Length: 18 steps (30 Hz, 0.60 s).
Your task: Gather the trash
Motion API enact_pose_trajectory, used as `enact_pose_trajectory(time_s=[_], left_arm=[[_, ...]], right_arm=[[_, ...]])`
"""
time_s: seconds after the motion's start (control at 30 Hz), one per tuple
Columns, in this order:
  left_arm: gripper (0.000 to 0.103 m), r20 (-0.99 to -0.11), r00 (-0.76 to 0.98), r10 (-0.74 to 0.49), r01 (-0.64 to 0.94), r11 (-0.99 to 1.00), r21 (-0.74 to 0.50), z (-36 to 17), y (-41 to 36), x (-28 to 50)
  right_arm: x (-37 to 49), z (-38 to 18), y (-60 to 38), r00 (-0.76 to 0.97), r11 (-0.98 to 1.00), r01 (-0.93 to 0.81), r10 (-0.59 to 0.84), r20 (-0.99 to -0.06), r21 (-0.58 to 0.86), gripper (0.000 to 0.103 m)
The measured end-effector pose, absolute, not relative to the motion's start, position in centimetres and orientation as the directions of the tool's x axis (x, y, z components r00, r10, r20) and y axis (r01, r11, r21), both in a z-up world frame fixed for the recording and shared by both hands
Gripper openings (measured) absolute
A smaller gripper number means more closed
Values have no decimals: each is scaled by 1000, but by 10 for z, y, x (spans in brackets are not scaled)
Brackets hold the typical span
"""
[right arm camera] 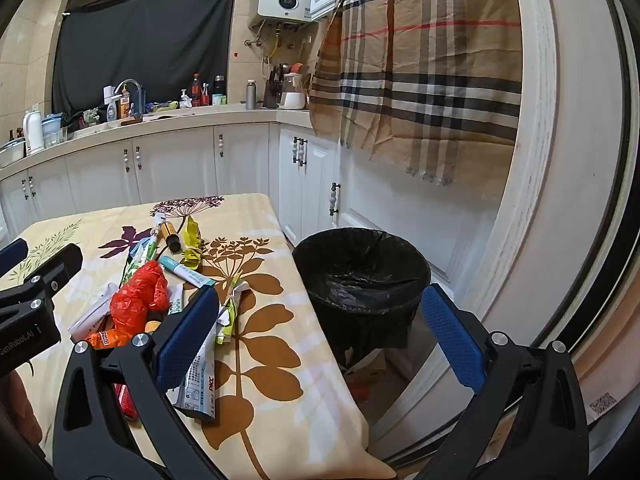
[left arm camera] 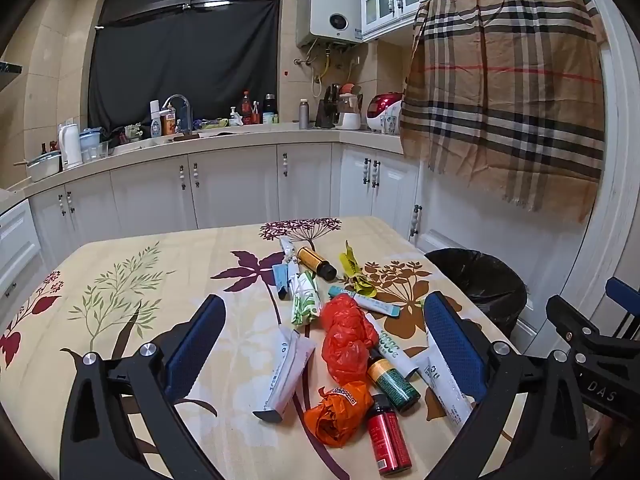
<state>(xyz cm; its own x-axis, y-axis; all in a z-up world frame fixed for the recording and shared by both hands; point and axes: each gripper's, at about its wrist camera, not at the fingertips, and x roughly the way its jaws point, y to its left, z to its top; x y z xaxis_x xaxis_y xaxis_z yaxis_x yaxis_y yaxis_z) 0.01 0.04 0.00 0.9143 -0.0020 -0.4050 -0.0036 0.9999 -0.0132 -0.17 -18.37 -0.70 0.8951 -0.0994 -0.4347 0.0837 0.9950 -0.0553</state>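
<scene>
Trash (left arm camera: 348,344): tubes, small bottles, orange bags and wrappers, heaped on the worktop (left arm camera: 120,320) toward its right edge, presumably to shorten the carry.

Bin (right arm camera: 362,276): black-lined, on the floor just beside that edge; nothing visible inside.

Left gripper (left arm camera: 326,344): fingers wide apart, empty, tilted down over the heap.

Right gripper (right arm camera: 320,336): fingers wide apart, empty, straddling worktop edge and bin.

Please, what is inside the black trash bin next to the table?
The trash bin holds a black liner bag, crumpled inward. No trash shows on the visible liner. The bottom is dark and hidden by folds, so I cannot tell.
</scene>
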Motion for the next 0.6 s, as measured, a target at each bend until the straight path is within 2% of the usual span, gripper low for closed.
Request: enact_pose_trajectory(time_s=[0.6], left_arm=[[97, -413, 911, 3, -8, 1000, -10, -3, 2, 2]], right_arm=[[-2, -7, -184, 895, 995, 84, -98, -435, -52, 99]])
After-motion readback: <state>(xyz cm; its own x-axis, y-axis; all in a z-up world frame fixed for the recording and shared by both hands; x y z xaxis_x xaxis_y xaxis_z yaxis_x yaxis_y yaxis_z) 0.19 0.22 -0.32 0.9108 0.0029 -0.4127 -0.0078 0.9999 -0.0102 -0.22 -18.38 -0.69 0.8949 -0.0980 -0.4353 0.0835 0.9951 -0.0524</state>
